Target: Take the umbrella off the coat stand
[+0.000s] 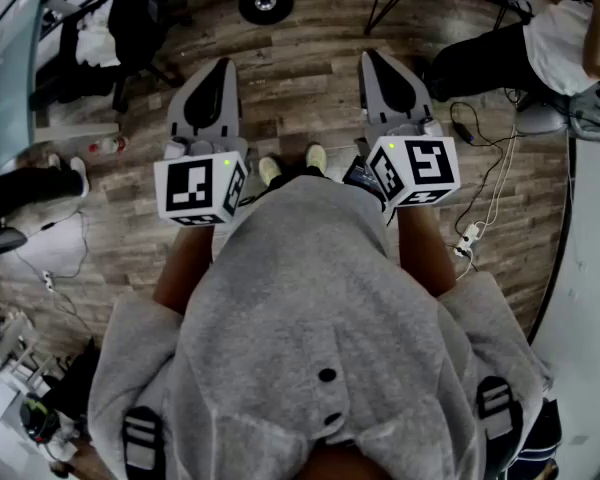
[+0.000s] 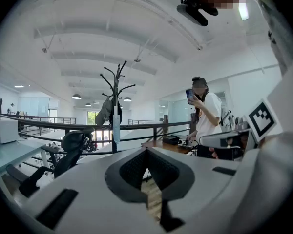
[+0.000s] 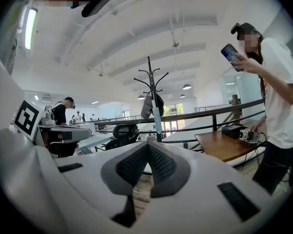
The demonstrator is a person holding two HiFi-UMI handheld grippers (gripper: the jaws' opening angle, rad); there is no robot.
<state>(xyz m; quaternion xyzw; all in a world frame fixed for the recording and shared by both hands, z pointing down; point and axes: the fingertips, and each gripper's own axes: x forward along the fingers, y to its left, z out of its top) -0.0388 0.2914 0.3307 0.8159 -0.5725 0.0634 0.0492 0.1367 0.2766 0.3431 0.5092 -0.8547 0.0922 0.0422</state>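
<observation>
I've got the head view looking steeply down, close over the wearer's grey hooded top (image 1: pixel 310 318), onto the brown wood-plank floor (image 1: pixel 300 98). Both gripper views ride low right behind their own jaws, facing roughly level across the room. They share the black branched metal coat stand (image 2: pixel 116 89), well off.

Floor (image 1: pixel 310 98): brown-grey wood planks.
Ceiling (image 2: pixel 112 38): white, beamed, with round pendant lamps (image 2: pixel 76 97).
Railing (image 2: pixel 49 123): black metal, horizontal bars.
Desk (image 3: pixel 224 147): brown wood, near railing.
Office chair (image 2: pixel 71 145): black, before railing.
</observation>
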